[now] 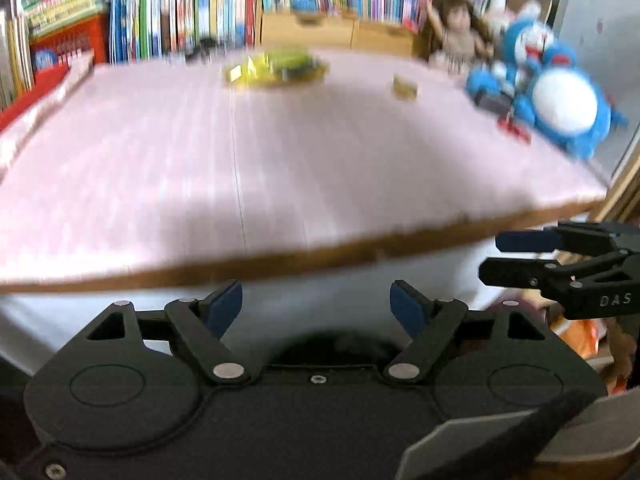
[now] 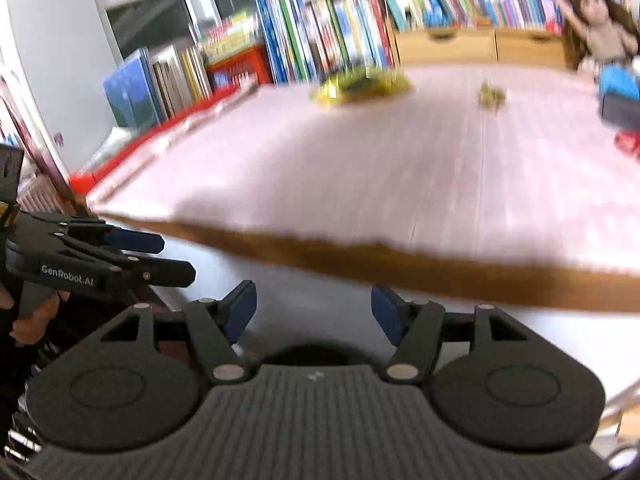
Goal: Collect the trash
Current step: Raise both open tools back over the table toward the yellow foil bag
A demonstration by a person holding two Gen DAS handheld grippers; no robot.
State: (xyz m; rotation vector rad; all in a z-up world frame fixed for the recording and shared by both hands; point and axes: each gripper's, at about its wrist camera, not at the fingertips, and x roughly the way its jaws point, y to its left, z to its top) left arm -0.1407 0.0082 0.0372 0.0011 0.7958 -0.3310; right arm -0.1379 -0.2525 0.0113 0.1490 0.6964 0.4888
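Note:
A crumpled yellow-green wrapper [image 1: 276,67] [image 2: 360,85] lies at the far side of the pink table [image 1: 280,168] [image 2: 380,168]. A small olive scrap [image 1: 405,87] [image 2: 492,95] lies to its right. Both views are motion-blurred. My left gripper [image 1: 316,308] is open and empty, just below the table's near edge. My right gripper [image 2: 314,306] is also open and empty, below the same edge. Each gripper shows in the other's view: the right gripper [image 1: 492,258] at the right, the left gripper [image 2: 178,258] at the left, held by a hand [image 2: 34,316].
Rows of books [image 1: 208,4] line the back of the table. Wooden drawer boxes [image 1: 340,32], a doll [image 1: 460,36] and a blue plush toy [image 1: 560,100] stand at the back right. A red crate [image 1: 76,40] sits at the back left.

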